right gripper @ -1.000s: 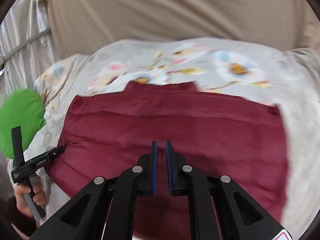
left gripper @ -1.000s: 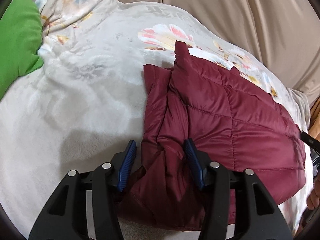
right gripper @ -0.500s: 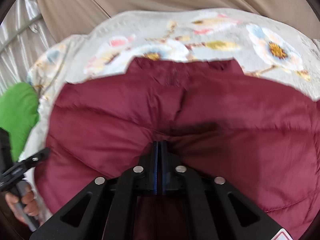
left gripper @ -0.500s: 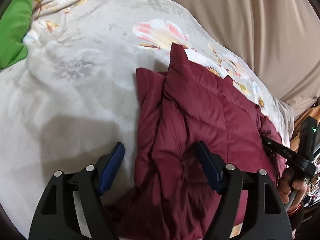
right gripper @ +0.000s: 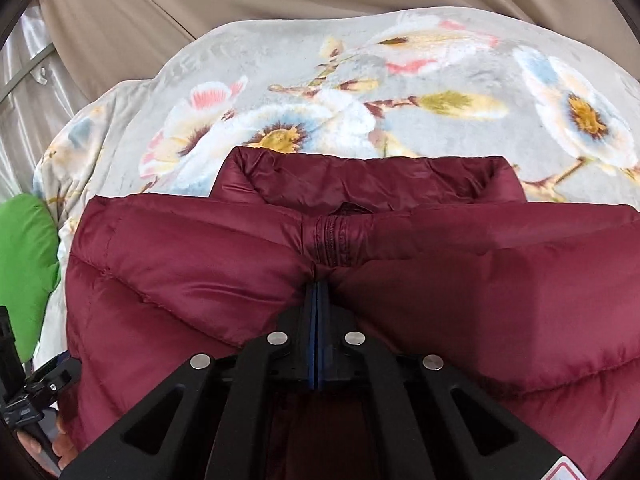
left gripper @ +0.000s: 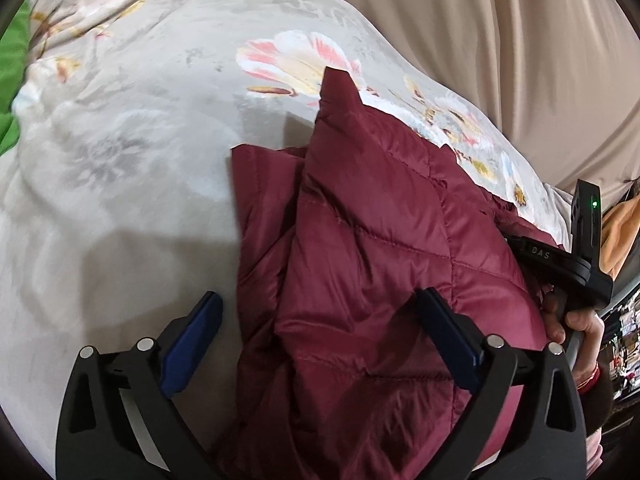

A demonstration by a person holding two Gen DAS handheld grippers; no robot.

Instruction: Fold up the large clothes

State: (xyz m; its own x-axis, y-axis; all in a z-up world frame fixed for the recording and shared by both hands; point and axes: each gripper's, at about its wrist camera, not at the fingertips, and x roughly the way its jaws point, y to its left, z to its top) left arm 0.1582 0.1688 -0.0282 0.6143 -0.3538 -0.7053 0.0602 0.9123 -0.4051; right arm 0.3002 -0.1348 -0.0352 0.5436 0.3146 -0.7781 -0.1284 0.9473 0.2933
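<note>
Collar point(right gripper: 368, 184) and zip show only in the right wrist view, pointing away, jacket point(left gripper: 380, 260) lengthwise toward it; right gripper point(right gripper: 317, 300) fingers pinched closed on jacket fabric; left gripper point(left gripper: 320, 336) fingers just spread wide, pressing nothing.

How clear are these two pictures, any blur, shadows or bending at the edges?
Left wrist view: the floral blanket smears at the left, and a shadow falls on it beside the maroon jacket. Right wrist view: sharp, sheen on the jacket. Both bow outward, with dark corners.

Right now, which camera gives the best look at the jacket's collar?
The right wrist view: the maroon puffer jacket's stand-up collar faces the camera, with the zipper top below it. The left wrist view shows the collar only edge-on, as a pointed tip.
</note>
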